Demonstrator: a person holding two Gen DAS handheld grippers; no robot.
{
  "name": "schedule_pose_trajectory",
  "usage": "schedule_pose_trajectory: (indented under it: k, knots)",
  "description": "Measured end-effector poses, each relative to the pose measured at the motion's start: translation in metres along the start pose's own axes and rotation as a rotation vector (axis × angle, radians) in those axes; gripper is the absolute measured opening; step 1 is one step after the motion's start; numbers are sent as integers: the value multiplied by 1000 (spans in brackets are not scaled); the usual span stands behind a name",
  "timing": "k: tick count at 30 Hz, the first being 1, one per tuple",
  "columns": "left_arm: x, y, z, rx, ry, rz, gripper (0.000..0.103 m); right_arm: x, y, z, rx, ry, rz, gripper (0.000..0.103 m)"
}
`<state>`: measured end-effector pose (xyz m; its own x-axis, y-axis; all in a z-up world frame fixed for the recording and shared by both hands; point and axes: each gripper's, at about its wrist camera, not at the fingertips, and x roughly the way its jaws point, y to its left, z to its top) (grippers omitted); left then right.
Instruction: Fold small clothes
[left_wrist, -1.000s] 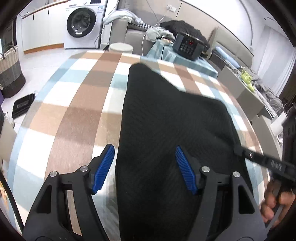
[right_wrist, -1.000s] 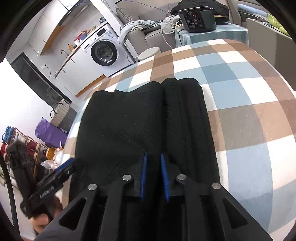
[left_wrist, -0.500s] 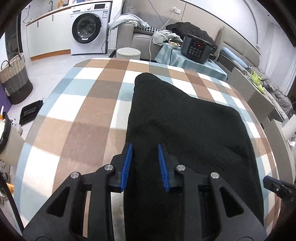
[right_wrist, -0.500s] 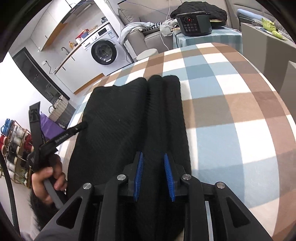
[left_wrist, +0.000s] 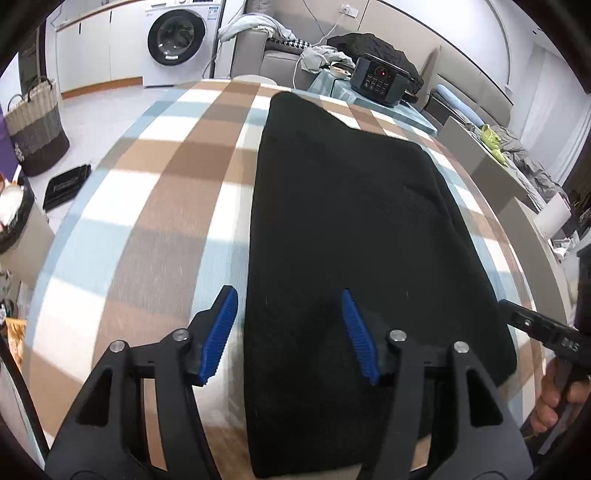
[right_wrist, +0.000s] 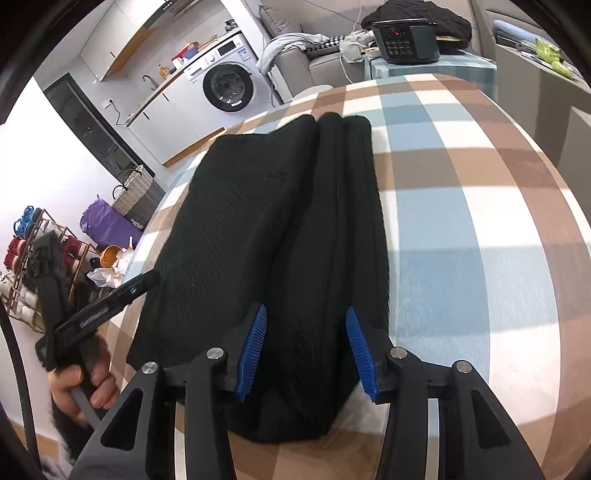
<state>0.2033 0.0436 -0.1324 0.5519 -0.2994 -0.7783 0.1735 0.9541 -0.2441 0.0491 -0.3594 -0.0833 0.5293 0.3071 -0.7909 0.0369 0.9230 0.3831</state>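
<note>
Both claws, left claw (left_wrist: 288, 332) and right claw (right_wrist: 306, 347), spread over black garment (left_wrist: 351, 229); lettering unreadable.

White washing machine (left_wrist: 180, 38), grey sofa (left_wrist: 273, 59)

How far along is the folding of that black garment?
Looks mostly done: the black garment lies in a compact bundle on the checked cloth, with long folded layers along its right side. In hand: nothing. The left gripper and right gripper both have jaws open over its near end. Left: perhaps a final fold or tidy; no other clothes lie on the cloth.
</note>
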Motion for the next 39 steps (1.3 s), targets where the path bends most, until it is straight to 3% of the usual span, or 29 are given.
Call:
schedule_pose_trajectory:
  k: [5,6,7,10,11,20,32,39]
  knots:
    - [-4,-4,-19,3,9,-11,56,8,2,-12,-2,8,0,45]
    - [-4,-5,-20,11,6,-6,55,9,4,-13,-14,1,-1,41]
    - [-4,-6,-22,14,3,-1,48,11,7,-14,-26,4,-8,32]
    - [-3,-6,-19,25,-1,-11,28,15,13,-14,-56,-13,-40,26]
    - [-3,-6,-19,23,-1,-18,26,16,13,-13,-58,-21,-46,25]
    - [20,-11,10,25,-8,-5,25,32,14,6,-38,-47,-79,21]
    - [50,-20,45,16,-11,-11,25,54,-19,67,60,-91,-124,17]
    - [36,-5,35,-4,-17,-15,25,30,-20,46,46,-92,-134,17]
